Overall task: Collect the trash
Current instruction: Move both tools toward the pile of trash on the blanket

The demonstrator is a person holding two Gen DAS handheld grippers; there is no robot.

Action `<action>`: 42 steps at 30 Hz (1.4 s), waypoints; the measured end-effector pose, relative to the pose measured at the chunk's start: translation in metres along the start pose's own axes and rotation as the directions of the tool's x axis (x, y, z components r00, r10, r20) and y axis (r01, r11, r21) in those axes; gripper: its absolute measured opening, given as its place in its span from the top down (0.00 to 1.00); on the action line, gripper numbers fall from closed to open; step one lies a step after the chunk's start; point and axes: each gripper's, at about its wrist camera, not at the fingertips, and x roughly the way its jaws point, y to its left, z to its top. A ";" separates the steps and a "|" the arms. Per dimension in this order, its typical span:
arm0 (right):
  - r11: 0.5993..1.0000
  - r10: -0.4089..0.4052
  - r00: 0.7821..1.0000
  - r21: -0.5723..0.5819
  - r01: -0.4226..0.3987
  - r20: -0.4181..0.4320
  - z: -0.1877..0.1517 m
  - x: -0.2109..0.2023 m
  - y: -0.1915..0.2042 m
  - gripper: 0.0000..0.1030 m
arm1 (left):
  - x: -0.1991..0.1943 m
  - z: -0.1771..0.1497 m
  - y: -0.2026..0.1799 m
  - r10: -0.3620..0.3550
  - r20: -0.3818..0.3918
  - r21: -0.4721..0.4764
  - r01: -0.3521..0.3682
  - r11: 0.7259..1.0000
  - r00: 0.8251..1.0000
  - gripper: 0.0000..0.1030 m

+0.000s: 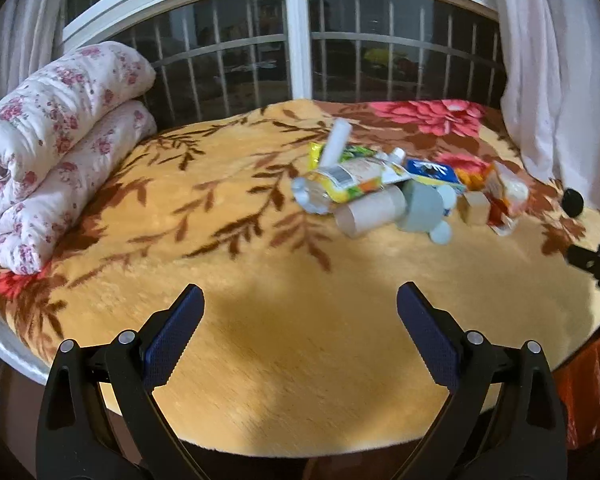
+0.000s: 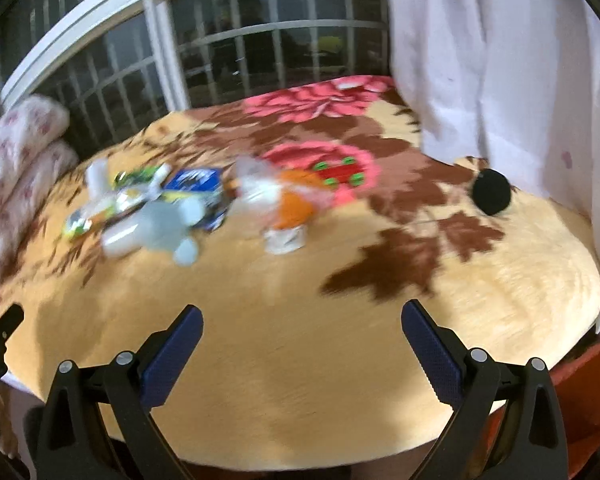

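Both grippers are spread as wide as they go and holding nothing. My left gripper (image 1: 300,300) hangs over a bare stretch of the fuzzy floral blanket (image 1: 260,340) near the front edge of the bed, angled down, pads touching nothing. My right gripper (image 2: 302,316) is in the same state, empty and off the blanket.

The trash is all bunched in one heap (image 1: 400,188) further back on the bed, well apart from both grippers. From the left view I can pick out a cardboard tube (image 1: 370,212), a crumpled yellow-green wrapper (image 1: 348,178), a white tube (image 1: 336,140) sticking up, a blue packet (image 1: 432,172) and a small wooden block (image 1: 476,208). The right view is blurred, so the pile is mostly blobs there, with something orange at its right end. My guess is the jaws are wide because the pieces are bulky and loose, so I can come down around whichever I choose first.

Off to the right, near the white curtain (image 1: 548,80), sits a round black thing (image 2: 491,192); can't tell what it is. A folded floral quilt (image 1: 52,140) is stacked at the left.
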 end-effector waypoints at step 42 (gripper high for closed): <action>0.995 -0.035 0.999 -0.092 0.034 -0.017 0.011 0.042 0.052 0.05 | 0.048 0.009 0.005 0.005 -0.076 -0.015 -0.006 1.000 0.997 0.08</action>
